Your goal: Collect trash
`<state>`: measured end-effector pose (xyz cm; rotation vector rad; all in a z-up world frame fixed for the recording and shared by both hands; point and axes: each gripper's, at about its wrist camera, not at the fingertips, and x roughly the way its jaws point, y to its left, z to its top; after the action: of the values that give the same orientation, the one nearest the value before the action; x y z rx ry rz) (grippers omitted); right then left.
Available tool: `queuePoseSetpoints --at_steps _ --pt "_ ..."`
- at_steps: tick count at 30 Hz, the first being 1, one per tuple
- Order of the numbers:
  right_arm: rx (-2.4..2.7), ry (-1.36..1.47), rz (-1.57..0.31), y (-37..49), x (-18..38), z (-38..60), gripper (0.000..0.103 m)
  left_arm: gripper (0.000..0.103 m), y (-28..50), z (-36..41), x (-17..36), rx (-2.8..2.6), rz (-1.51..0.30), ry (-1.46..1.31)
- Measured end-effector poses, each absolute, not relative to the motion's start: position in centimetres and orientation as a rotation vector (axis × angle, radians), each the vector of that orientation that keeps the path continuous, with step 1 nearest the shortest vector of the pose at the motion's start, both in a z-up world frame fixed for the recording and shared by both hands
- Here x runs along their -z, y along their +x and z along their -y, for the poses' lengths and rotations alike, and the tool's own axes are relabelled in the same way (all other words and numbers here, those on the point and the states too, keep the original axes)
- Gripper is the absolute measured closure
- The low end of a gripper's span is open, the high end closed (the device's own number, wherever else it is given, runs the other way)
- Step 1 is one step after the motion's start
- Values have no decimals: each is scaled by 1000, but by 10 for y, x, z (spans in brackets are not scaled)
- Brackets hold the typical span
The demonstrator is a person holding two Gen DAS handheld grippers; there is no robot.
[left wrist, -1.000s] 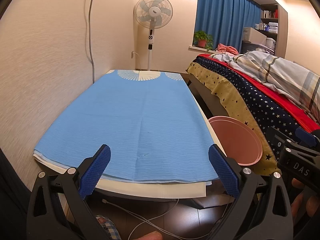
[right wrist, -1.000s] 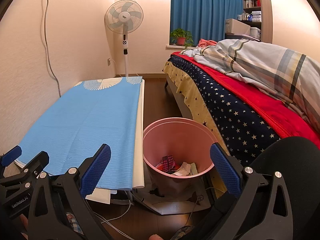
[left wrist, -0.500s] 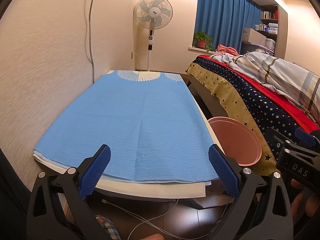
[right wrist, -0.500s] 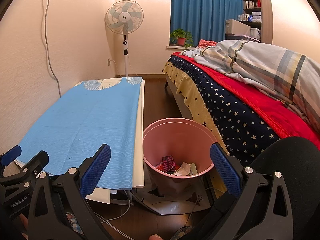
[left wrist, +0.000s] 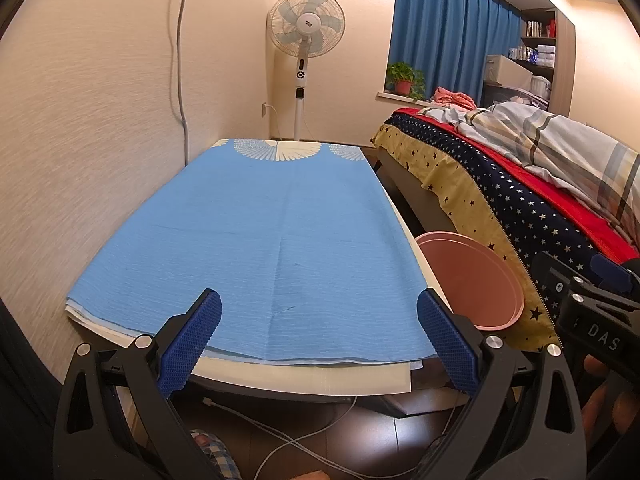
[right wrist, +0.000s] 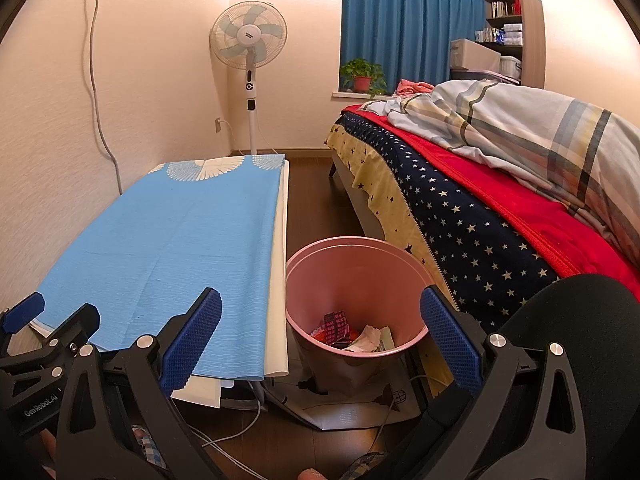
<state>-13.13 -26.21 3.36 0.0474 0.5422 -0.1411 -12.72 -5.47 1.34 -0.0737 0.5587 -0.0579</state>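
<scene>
A pink trash bin stands on the floor between the table and the bed. It holds red wrappers and crumpled white paper. Its rim also shows in the left wrist view. My left gripper is open and empty, held at the near edge of the blue-covered table. My right gripper is open and empty, held above and just in front of the bin. No trash shows on the blue cloth.
A bed with a starry cover and a plaid quilt runs along the right. A standing fan is at the far wall. Cables lie on the dark floor under the table. A wall borders the table's left.
</scene>
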Motion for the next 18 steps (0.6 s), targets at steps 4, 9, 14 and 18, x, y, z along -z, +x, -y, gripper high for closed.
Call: queuePoseSetpoints --at_steps 4,9,14,18 --pt "141 44 -542 -132 -33 262 5 8 -126 53 -13 52 -563 -79" --pt "141 43 -543 -130 -34 261 5 8 -125 54 -12 56 -565 -78" --pt "141 41 -542 -130 -35 261 5 8 -125 54 -11 56 -568 -82" --pt "139 39 -544 -129 -35 261 5 8 -124 53 -9 46 -577 -87"
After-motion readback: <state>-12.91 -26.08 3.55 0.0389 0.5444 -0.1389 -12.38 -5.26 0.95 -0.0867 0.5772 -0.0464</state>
